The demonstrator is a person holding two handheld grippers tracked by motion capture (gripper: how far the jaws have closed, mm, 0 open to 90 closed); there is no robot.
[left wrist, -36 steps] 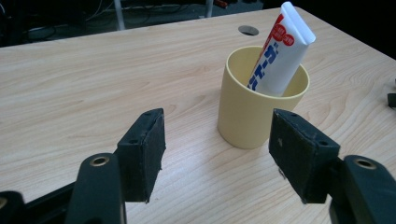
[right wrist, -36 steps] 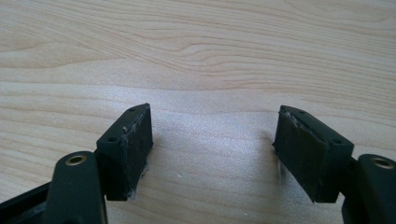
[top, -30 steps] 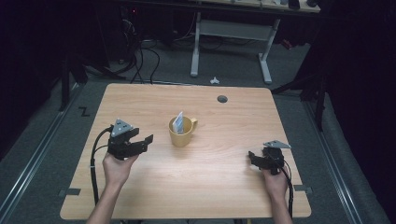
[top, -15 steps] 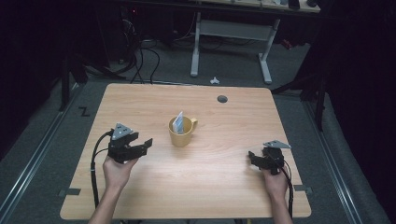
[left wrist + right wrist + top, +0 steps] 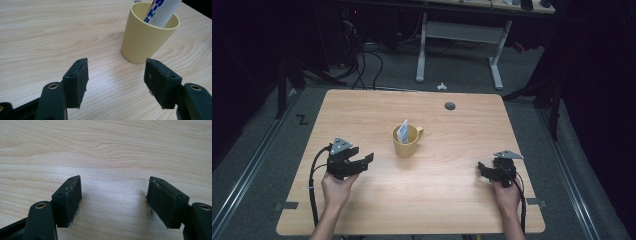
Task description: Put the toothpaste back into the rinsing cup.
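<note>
The yellow cup (image 5: 406,141) stood at the centre of the surface (image 5: 362,110), a white-and-blue tube (image 5: 403,132) leaning inside. The left gripper (image 5: 362,162) stood open, empty, nearby; the right gripper (image 5: 482,169) was open too. A sideways push risked tipping the cup.

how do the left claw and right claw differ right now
The left claw sits close to the yellow cup and points toward it, while the right claw sits far off near the table's right edge. The left claw's view has the cup ahead; the right claw's has bare wood. Both are open, empty and hand-held.
</note>
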